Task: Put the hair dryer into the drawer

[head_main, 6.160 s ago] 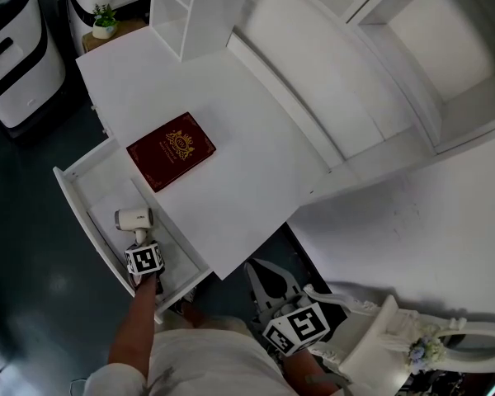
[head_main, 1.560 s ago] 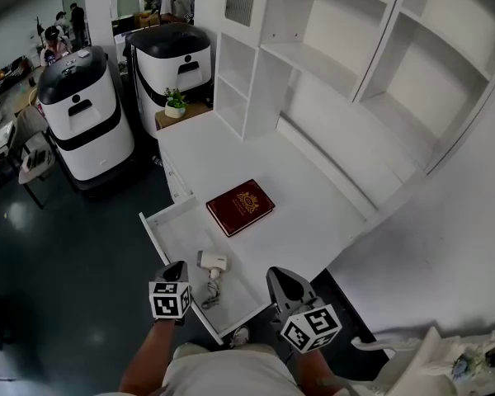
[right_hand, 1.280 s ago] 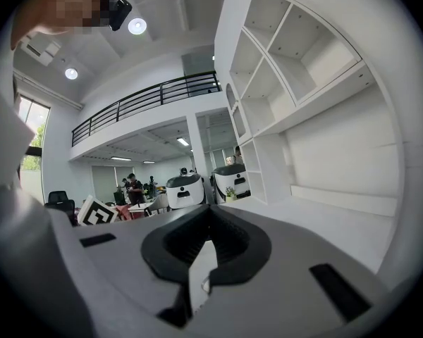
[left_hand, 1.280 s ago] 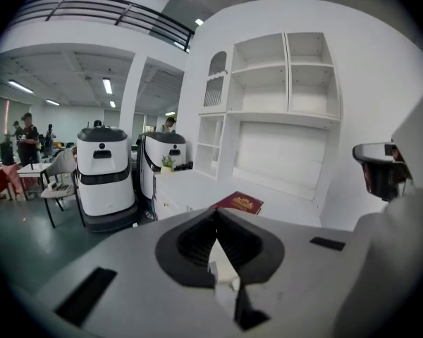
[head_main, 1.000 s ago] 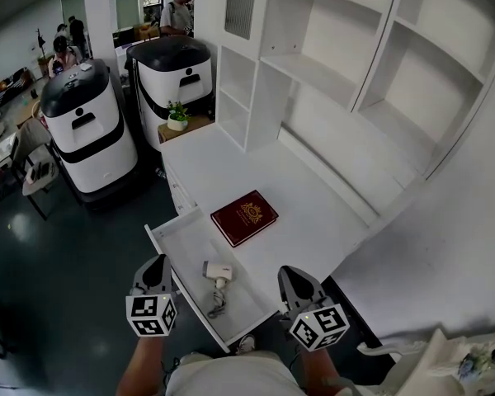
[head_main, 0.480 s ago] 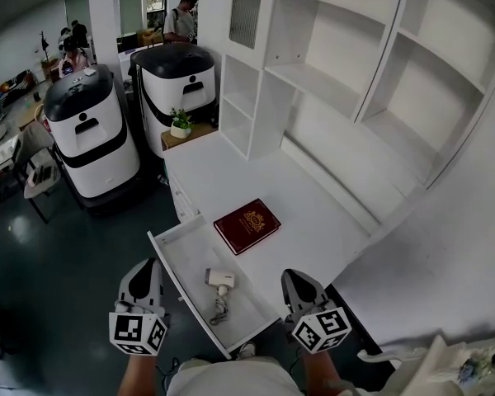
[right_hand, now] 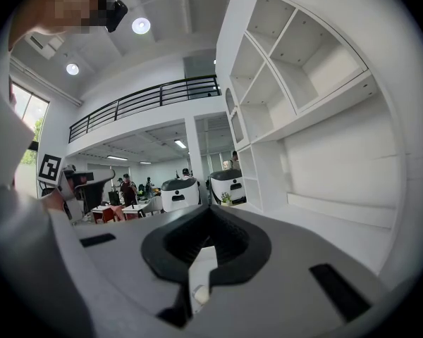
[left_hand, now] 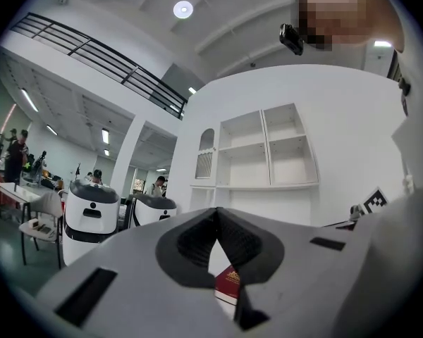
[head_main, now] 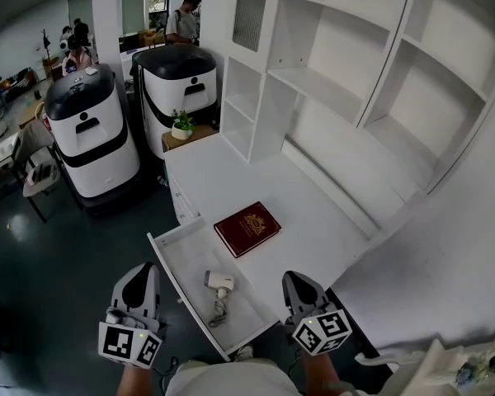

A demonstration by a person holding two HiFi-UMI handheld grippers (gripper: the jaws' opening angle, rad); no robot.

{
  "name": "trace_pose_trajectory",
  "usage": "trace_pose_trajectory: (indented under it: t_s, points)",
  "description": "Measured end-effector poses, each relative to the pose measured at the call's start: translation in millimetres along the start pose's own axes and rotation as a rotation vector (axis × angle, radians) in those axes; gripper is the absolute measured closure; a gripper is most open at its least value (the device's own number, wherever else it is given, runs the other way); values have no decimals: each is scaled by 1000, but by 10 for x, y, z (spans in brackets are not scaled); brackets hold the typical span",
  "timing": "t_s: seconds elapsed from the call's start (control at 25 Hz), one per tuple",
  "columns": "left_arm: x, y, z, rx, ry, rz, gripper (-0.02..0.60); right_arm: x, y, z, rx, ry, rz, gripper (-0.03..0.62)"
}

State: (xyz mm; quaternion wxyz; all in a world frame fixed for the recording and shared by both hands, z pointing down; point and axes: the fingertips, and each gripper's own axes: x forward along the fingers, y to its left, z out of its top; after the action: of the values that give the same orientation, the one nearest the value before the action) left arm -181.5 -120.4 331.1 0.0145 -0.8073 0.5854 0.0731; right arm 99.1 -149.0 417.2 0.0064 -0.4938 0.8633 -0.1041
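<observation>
The white hair dryer [head_main: 219, 283] lies in the open white drawer [head_main: 175, 251] with its cord trailing toward the drawer's front. My left gripper [head_main: 144, 271] is raised to the left of the drawer, over the dark floor, shut and empty. My right gripper [head_main: 290, 278] is to the right of the drawer, at the desk's front edge, also shut with nothing in it. In the left gripper view the jaws [left_hand: 216, 214] meet at their tips, and a sliver of the red book [left_hand: 229, 284] shows below them. The jaws in the right gripper view [right_hand: 210, 210] are closed too.
A red book [head_main: 247, 228] lies on the white desk [head_main: 231, 180] just behind the drawer. White shelving [head_main: 330, 64] rises at the back right. Two white-and-black machines [head_main: 91, 130] stand at the left beside a small potted plant [head_main: 181, 124]. People stand far behind.
My left gripper has drawn away from the drawer, to the left and up toward the camera. The hair dryer stays in the drawer. The right gripper has hardly moved.
</observation>
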Motion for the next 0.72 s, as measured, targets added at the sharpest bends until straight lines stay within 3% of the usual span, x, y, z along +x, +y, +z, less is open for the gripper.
trace_pose_trajectory:
  t_s: [0.36, 0.72]
  points:
    - [-241, 150, 142, 43, -40, 71, 566, -99, -97, 149, -37, -20, -38, 585]
    - [-496, 392, 21, 29, -12, 168, 566, -164, -114, 189, -50, -25, -52, 585]
